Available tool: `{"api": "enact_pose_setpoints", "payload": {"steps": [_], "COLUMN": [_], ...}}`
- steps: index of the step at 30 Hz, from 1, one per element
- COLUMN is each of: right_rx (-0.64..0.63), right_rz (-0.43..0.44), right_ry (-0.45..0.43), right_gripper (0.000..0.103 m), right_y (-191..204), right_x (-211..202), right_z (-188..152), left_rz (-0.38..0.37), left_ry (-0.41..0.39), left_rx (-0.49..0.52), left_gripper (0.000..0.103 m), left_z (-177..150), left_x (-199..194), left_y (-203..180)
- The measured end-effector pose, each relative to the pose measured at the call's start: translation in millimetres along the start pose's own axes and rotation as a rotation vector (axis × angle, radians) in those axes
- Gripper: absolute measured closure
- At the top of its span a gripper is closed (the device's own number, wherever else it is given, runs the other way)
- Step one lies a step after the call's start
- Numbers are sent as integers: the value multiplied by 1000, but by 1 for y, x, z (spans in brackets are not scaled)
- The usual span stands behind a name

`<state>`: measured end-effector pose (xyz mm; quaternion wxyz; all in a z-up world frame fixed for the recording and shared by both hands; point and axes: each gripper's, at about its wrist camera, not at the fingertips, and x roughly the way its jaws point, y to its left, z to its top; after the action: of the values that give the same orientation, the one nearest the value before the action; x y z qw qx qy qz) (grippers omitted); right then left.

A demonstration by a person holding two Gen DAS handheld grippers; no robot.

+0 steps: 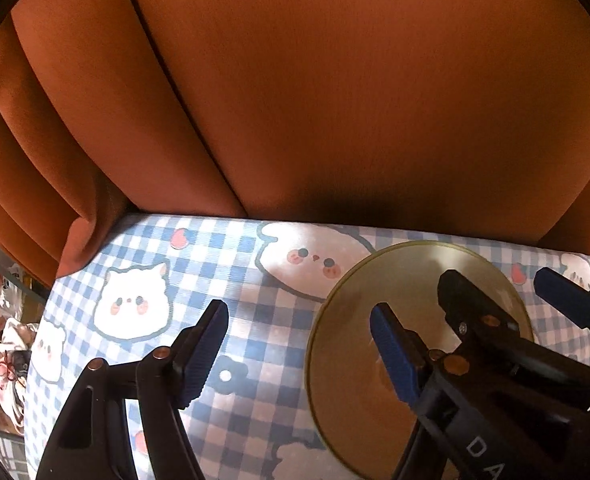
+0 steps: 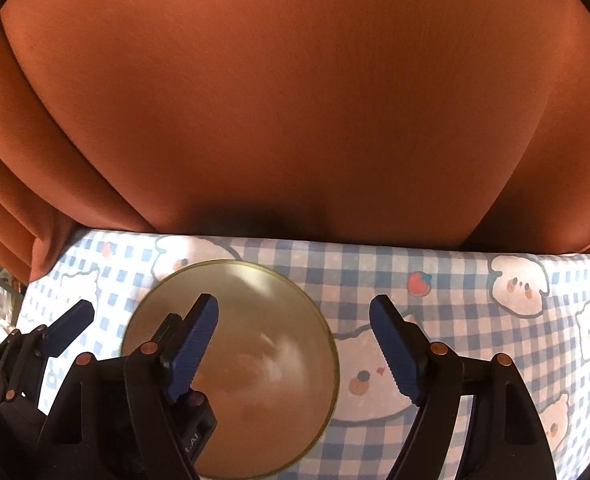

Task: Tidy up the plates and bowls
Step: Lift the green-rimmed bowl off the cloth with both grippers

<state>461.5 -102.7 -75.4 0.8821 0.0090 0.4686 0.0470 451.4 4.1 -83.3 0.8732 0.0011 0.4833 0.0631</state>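
On the cloth: a clear glass bowl with a thin gold rim sits on the blue checked tablecloth, near the middle, with the orange curtain hanging along the far edge.
Risk, collision: both tools crowd the same bowl; in the left wrist view the right gripper reaches in from the right just beside the left one's finger, so the two could knock together or nudge the bowl sideways.
Risk, grip: glass looks smooth and the wall thin, so I judge a pinch on the rim may slip or tip the bowl.
Risk, rim: a finger lowered onto the rim instead of astride it would push the bowl away.
Left gripper: jaws wide apart, nothing between them; its right finger hangs over the bowl, its left over bare cloth.
Right gripper: jaws wide apart, empty; its left finger over the bowl, its right over cloth.
Contact: cannot tell whether any pad touches glass.
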Motion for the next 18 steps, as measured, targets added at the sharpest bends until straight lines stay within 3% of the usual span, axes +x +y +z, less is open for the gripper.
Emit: {"api": "enact_pose_setpoints", "payload": {"steps": [8, 10, 13, 18], "right_rx": [2, 5, 11, 29], "right_rz": [-13, -16, -4, 32], "right_ry": [-1, 9, 27, 49], "right_gripper": [25, 41, 56, 70], "right_y": [2, 1, -1, -6], "right_x": [17, 19, 23, 23], "right_z": [-2, -3, -3, -5], "left_rz": [-42, -51, -69, -54], "left_ry": [42, 45, 45, 42], "left_rx": [-17, -10, -4, 2], "left_gripper": [41, 46, 57, 68], "left_z": [-4, -5, -7, -10], "left_x": [18, 19, 19, 14], "left_y": [1, -1, -5, -8]}}
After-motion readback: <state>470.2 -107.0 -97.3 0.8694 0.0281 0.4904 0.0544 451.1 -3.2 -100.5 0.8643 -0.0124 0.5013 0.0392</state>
